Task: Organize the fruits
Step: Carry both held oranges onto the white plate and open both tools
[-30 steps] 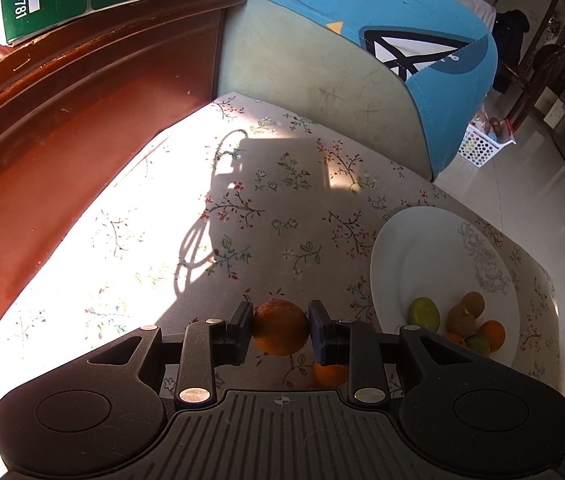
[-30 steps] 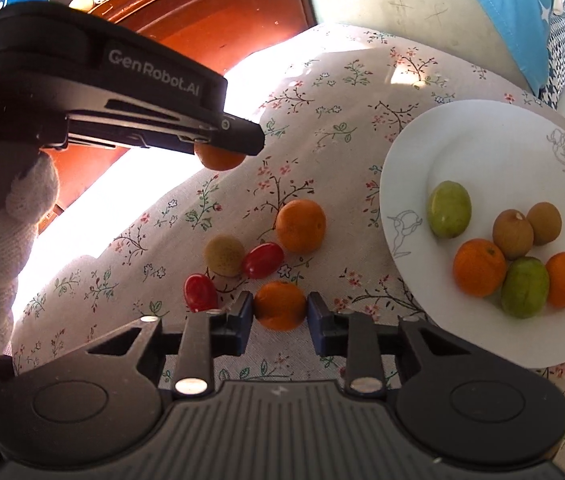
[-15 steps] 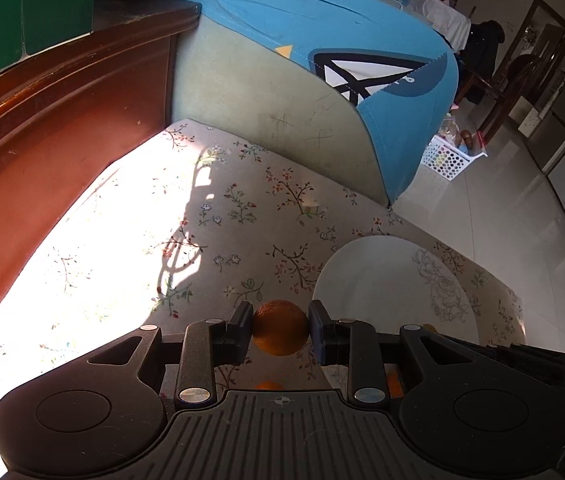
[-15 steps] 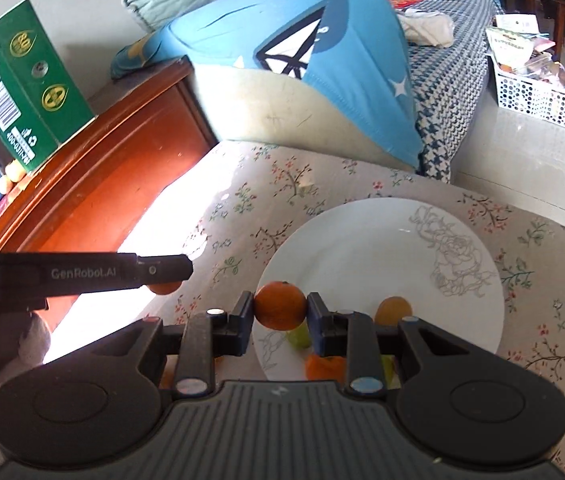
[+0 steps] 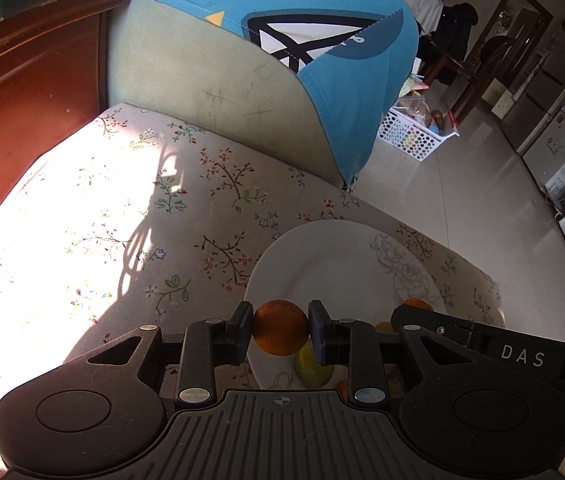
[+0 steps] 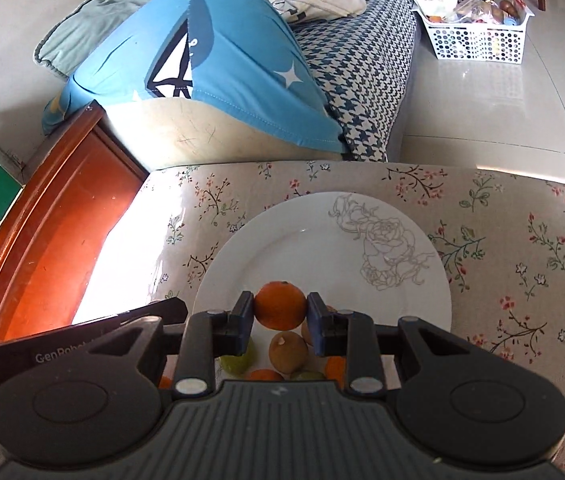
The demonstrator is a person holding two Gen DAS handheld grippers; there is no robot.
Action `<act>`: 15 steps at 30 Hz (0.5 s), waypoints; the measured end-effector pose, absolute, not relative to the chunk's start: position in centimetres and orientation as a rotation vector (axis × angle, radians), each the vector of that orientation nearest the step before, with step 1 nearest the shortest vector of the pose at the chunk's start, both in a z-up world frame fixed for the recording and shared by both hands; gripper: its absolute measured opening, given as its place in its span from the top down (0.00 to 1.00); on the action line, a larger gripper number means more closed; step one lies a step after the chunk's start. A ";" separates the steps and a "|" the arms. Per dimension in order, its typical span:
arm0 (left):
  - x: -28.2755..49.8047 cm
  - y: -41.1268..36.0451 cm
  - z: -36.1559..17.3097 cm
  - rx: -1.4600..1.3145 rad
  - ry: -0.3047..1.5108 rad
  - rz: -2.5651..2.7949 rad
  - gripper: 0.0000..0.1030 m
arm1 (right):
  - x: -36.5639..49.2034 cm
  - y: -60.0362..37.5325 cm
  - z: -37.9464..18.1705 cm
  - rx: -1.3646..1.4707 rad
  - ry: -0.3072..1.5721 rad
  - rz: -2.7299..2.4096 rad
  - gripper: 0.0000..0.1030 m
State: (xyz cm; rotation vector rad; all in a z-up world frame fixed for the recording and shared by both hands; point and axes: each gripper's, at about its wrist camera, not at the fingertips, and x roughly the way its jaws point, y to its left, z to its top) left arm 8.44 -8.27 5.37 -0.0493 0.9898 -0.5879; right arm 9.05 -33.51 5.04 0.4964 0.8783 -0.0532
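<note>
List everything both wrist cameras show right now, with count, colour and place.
plate: one, white, on the floral cloth
floral cloth: one, beige
held oranges: two, orange, one in each gripper above the plate
fruit on plate: several, green, brown, orange, partly hidden
basket: one, white, on the floor
blue cover: one, over the sofa arm
left hand-held gripper: black, shut on an orange
right hand-held gripper: black, shut on an orange

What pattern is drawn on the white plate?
A grey outline drawing of a rose on the plate, otherwise plain white. The right wrist view shows it best.
</note>
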 end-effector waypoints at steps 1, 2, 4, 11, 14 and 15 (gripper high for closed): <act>8.5 -8.5 5.2 -0.051 0.992 -0.595 0.74 | 9.1 -33.5 4.9 0.496 0.881 -0.057 0.72; 8.5 -8.7 5.1 -0.055 0.995 -0.602 0.74 | 9.1 -33.4 4.7 0.497 0.884 -0.061 0.72; 8.5 -8.8 4.8 -0.062 1.003 -0.614 0.74 | 9.1 -33.5 4.5 0.503 0.889 -0.071 0.72; 8.0 -9.0 5.4 -0.052 0.974 -0.613 0.63 | 9.0 -33.6 4.9 0.510 0.874 -0.080 0.69; 7.7 -8.7 6.6 -0.052 0.937 -0.613 0.43 | 8.8 -33.6 5.5 0.514 0.861 -0.072 0.69; 7.6 -8.7 7.0 -0.044 0.928 -0.617 0.42 | 8.7 -33.5 5.7 0.502 0.854 -0.069 0.69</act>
